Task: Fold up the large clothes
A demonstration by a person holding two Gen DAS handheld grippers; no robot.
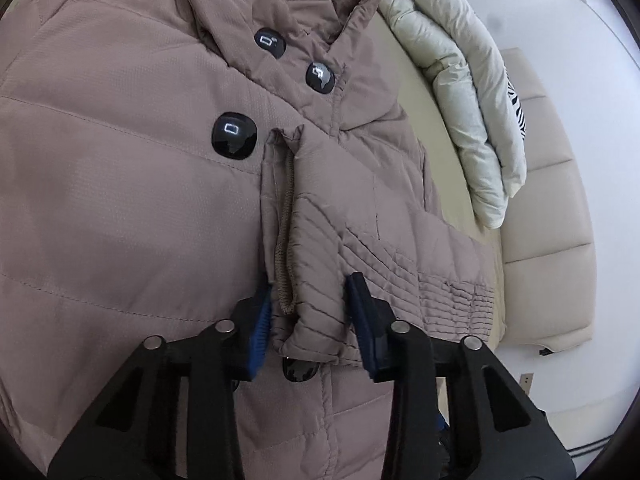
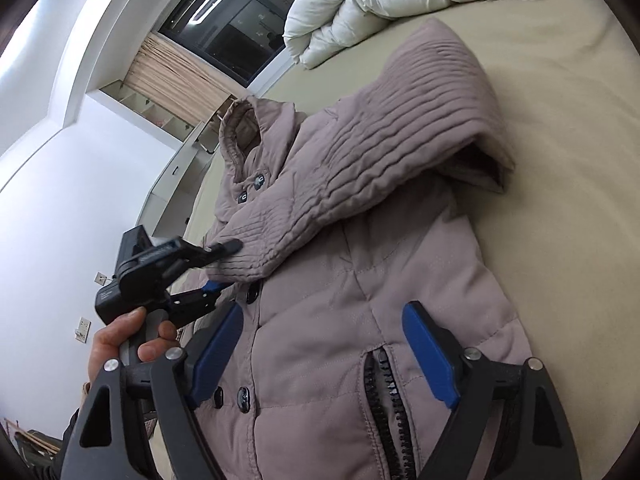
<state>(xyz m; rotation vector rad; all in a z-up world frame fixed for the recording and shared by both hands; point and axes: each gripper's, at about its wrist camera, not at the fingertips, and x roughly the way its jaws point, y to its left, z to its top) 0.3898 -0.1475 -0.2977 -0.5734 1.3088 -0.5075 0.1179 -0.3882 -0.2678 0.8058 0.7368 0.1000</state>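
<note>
A mauve padded coat [image 1: 120, 160] with black buttons lies face up on the bed, its collar at the far end. One ribbed sleeve [image 2: 380, 152] is folded across the chest. My left gripper [image 1: 308, 312] is shut on that sleeve's cuff [image 1: 320, 332], with a blue pad on each side of it. The right wrist view shows the same left gripper [image 2: 226, 266] pinching the cuff [image 2: 248, 260], held by a hand [image 2: 120, 340]. My right gripper [image 2: 324, 356] stands open just above the coat's body [image 2: 320, 320], beside a zipped pocket [image 2: 384, 400], with nothing gripped.
A white duvet [image 2: 380, 0] is bunched at the far end of the beige sheet [image 2: 560, 160], next to a zebra-patterned pillow [image 1: 518, 108]. A padded cream headboard [image 1: 548, 200] runs along the bed. A dark window [image 2: 240, 12] and white walls lie beyond.
</note>
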